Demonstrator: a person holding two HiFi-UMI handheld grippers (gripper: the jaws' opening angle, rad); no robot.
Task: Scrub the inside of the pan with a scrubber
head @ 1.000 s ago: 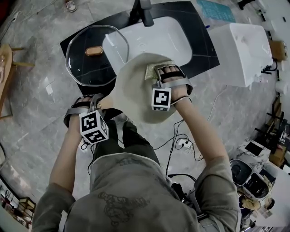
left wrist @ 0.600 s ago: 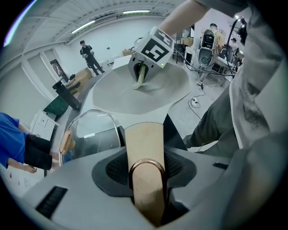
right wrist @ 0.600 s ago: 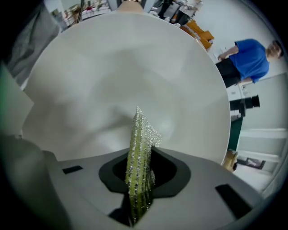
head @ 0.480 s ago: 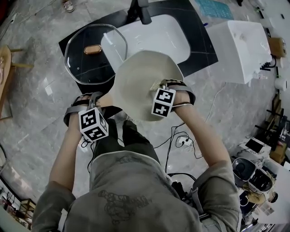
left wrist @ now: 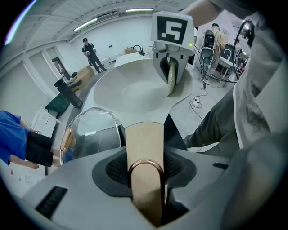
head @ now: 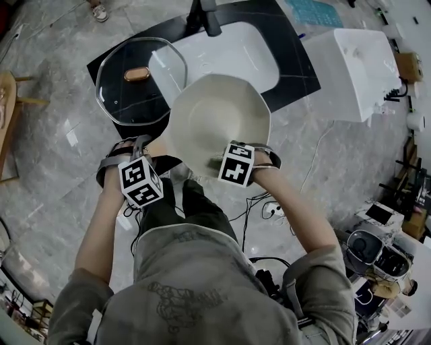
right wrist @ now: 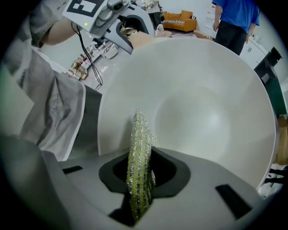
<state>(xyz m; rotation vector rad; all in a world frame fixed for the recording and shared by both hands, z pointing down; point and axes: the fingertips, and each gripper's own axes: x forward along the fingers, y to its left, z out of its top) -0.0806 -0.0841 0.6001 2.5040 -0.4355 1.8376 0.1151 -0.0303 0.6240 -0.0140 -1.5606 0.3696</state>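
Note:
A cream pan hangs tilted over the floor in front of the sink. My left gripper is shut on its wooden handle, whose copper loop sits between the jaws. In the left gripper view the bowl spreads out beyond the handle. My right gripper stands at the pan's near rim, pointing steeply down, shut on a green-yellow glittery scrubber. The scrubber's edge rests against the inner wall close to the rim. From the head, the marker cube hides the scrubber.
A glass lid with a wooden knob lies on the black counter beside the white sink and its faucet. A white appliance stands to the right. Cables lie on the floor. A person in blue stands nearby.
My right gripper has slid with the scrubber from the pan's far right side down to its near rim, rolling as it went. The left gripper and handle have stayed put.

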